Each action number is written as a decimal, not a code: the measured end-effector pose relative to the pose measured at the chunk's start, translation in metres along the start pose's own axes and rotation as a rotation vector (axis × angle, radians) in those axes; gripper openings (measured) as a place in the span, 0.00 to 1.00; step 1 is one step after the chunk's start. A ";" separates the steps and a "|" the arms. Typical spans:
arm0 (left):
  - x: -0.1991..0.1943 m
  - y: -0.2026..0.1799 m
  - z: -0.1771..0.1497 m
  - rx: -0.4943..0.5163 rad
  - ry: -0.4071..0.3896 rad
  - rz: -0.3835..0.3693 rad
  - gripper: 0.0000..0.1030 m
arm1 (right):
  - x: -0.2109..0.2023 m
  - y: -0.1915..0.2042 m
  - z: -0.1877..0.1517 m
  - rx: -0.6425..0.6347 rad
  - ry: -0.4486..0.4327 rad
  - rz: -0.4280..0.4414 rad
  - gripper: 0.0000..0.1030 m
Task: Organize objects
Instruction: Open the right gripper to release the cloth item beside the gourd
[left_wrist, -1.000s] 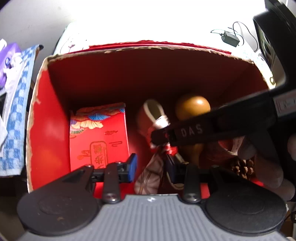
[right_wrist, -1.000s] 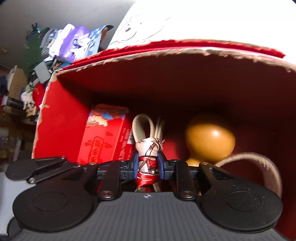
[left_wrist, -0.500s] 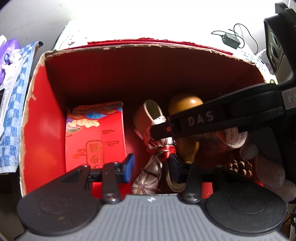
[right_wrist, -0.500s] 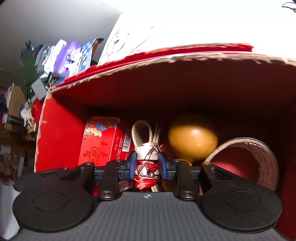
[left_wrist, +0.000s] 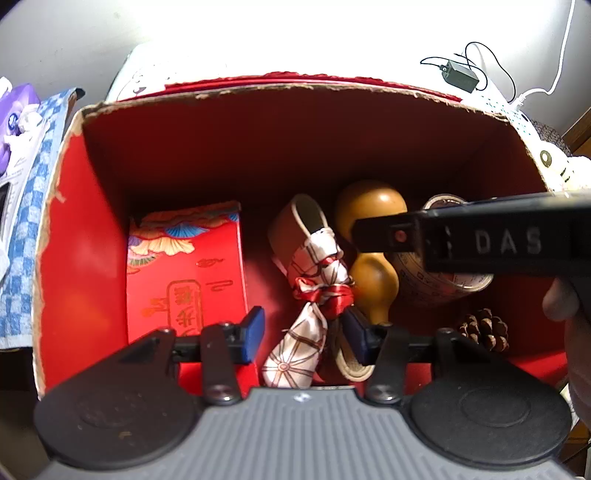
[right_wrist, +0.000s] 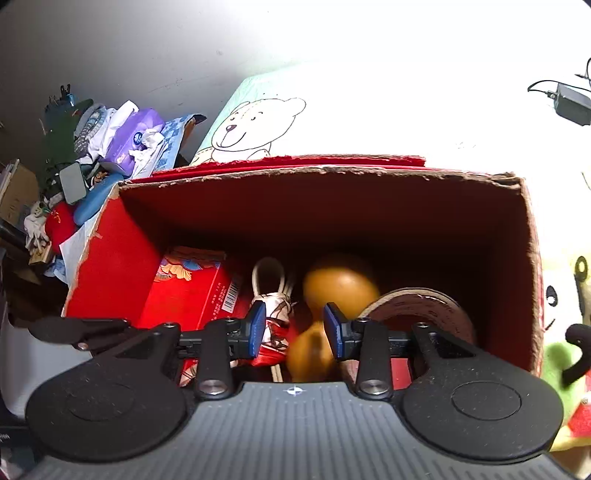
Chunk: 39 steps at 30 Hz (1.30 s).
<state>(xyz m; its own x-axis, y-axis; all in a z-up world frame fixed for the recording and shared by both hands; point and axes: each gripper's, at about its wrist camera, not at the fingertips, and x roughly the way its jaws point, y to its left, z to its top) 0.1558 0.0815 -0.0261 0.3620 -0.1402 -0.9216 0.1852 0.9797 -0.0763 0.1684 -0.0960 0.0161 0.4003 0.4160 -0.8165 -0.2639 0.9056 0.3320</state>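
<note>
Both grippers poised over the red box: left gripper and right gripper, jaws parted, above the scarf-wrapped strap.

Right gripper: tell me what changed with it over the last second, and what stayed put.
The right gripper has let go of the scarf-wrapped strap: its fingers, shut on the knot before, now stand apart, and it has drawn back up out of the red box. The strap lies between the red packet and the gourd. The left gripper stayed open; packet, gourd and pine cone kept their places.
</note>
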 end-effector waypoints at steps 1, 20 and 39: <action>0.004 -0.006 0.004 0.003 0.001 0.004 0.52 | -0.001 0.000 -0.001 -0.001 -0.012 -0.004 0.36; 0.002 -0.027 0.005 0.074 -0.029 0.066 0.62 | -0.006 -0.011 -0.012 0.082 -0.106 -0.038 0.30; -0.049 -0.034 -0.008 0.042 -0.171 0.192 0.72 | -0.052 0.003 -0.030 0.042 -0.246 -0.039 0.30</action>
<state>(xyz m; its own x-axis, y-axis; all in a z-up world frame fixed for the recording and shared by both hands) 0.1244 0.0561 0.0191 0.5429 0.0226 -0.8395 0.1343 0.9844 0.1134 0.1199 -0.1173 0.0455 0.6125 0.3836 -0.6911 -0.2096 0.9219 0.3259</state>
